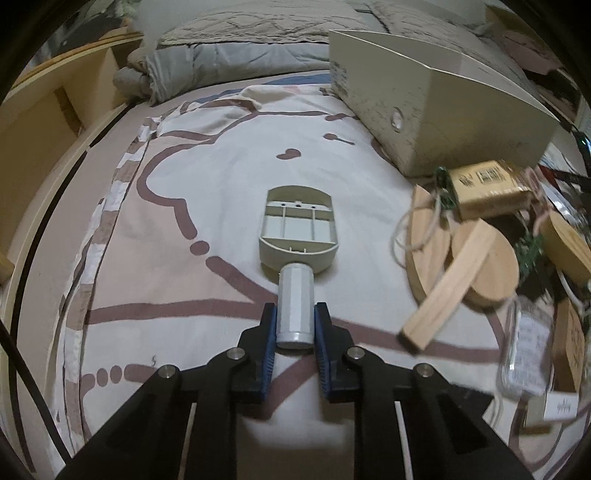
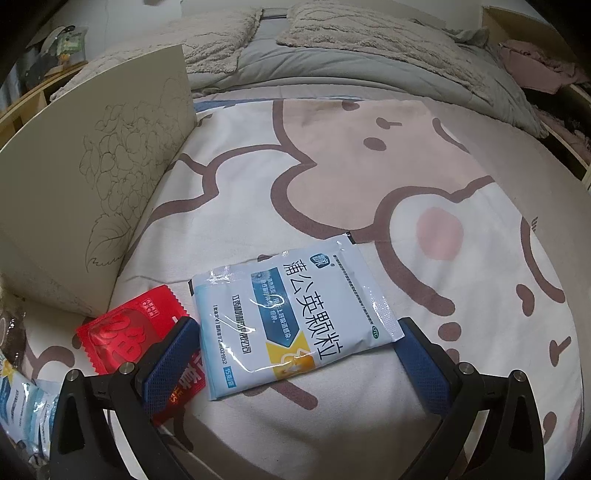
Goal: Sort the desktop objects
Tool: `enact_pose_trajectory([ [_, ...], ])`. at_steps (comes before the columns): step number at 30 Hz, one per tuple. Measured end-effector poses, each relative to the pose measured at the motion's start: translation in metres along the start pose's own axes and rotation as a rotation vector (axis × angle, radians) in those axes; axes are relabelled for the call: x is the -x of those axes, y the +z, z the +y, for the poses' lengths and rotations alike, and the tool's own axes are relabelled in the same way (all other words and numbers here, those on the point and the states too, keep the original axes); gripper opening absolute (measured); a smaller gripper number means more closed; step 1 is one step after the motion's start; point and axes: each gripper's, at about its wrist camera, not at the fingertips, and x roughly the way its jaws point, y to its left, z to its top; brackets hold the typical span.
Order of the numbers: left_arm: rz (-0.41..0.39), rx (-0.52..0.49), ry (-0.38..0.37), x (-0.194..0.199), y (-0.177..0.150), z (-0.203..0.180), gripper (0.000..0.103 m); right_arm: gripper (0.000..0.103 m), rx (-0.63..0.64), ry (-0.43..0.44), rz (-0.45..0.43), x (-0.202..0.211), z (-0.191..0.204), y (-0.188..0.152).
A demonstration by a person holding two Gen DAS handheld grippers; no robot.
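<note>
Grey cylindrical battery (image 1: pixel 295 306), on the bed sheet (image 1: pixel 207 192) just before an open battery case (image 1: pixel 298 227), clamped between the left tool's (image 1: pixel 295 325) blue pads; white medicine sachet (image 2: pixel 291 314) flat on the sheet between the spread, released right tool (image 2: pixel 295 354), red packet (image 2: pixel 129 332) beside.

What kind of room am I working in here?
Most likely a bedroom: the objects lie on a bed with a cartoon-print sheet, with pillows and a grey quilt at its far end.
</note>
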Motion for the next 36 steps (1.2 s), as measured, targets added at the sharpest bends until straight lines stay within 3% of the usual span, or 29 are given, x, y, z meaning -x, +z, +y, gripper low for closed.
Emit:
enact_pose_trajectory([
  [8, 0.011, -0.057, 0.017, 0.004, -0.004, 0.006, 0.022, 0.103, -0.015, 0.023, 0.016, -0.004, -0.004, 0.003],
  [14, 0.005, -0.049, 0.079, 0.002, -0.004, 0.017, 0.038, 0.103, -0.013, 0.037, 0.015, -0.003, -0.005, 0.004],
  [19, -0.005, 0.008, 0.151, -0.002, -0.001, 0.035, 0.048, 0.103, 0.065, 0.034, 0.037, -0.002, 0.000, 0.010],
  [26, -0.010, 0.084, 0.205, -0.009, 0.006, 0.050, 0.048, 0.103, 0.234, 0.062, 0.058, -0.008, 0.007, 0.021],
  [36, -0.018, 0.203, 0.247, -0.022, 0.019, 0.075, 0.053, 0.103, 0.349, 0.105, 0.052, 0.003, 0.004, 0.020],
])
